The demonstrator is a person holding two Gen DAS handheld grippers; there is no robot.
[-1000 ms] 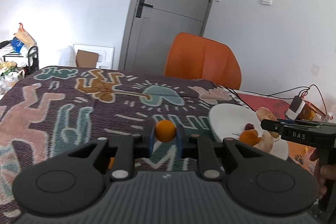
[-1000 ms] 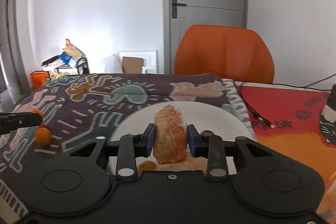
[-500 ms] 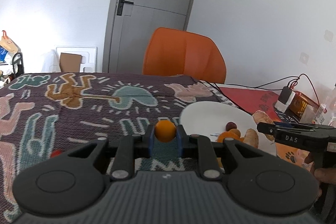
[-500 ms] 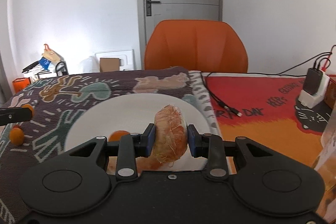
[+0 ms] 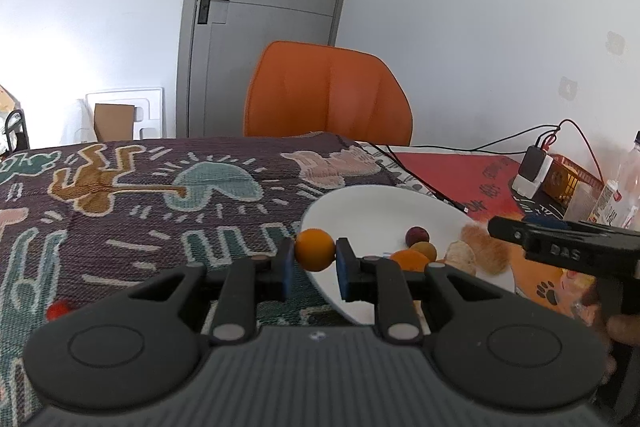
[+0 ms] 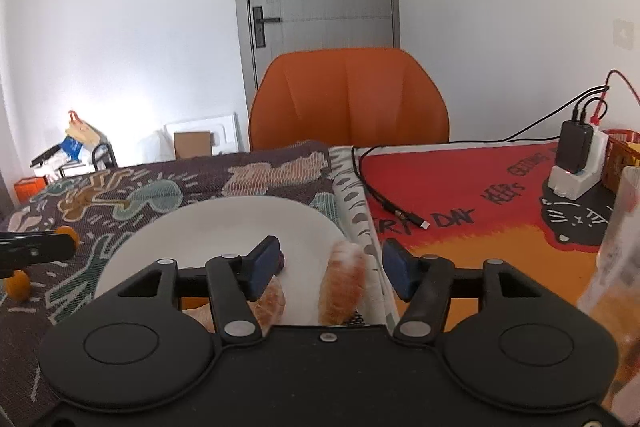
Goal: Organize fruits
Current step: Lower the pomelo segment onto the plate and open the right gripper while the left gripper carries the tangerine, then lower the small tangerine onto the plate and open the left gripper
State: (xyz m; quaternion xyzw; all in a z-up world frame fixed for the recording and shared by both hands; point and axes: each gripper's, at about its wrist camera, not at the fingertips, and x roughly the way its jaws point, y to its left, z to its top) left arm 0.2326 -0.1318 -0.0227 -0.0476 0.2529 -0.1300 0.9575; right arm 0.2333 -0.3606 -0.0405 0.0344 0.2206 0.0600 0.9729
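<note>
My left gripper [image 5: 315,259] is shut on a small orange fruit [image 5: 315,250] and holds it at the left rim of the white plate [image 5: 360,207]. The plate holds a dark red fruit [image 5: 417,235], a brownish fruit [image 5: 425,249], an orange fruit [image 5: 410,261] and peeled citrus segments [image 5: 484,251]. My right gripper [image 6: 332,267] is open over the plate's right rim [image 6: 240,215]. A peeled segment [image 6: 343,281] lies on the plate between its jaws, and another [image 6: 270,303] lies to its left. Another orange fruit [image 6: 18,285] lies on the cloth.
A patterned tablecloth [image 5: 120,195] covers the table, with a red mat [image 6: 480,211] to the right. A charger with cables [image 6: 574,163], bottles [image 5: 624,187] and an orange basket [image 5: 568,183] stand at far right. An orange chair [image 5: 328,95] stands behind the table. A small red fruit [image 5: 58,309] lies on the cloth.
My right gripper has opened and let go of the peeled segment, which now lies on the plate. My left gripper has carried the orange fruit rightward to the plate's rim.
</note>
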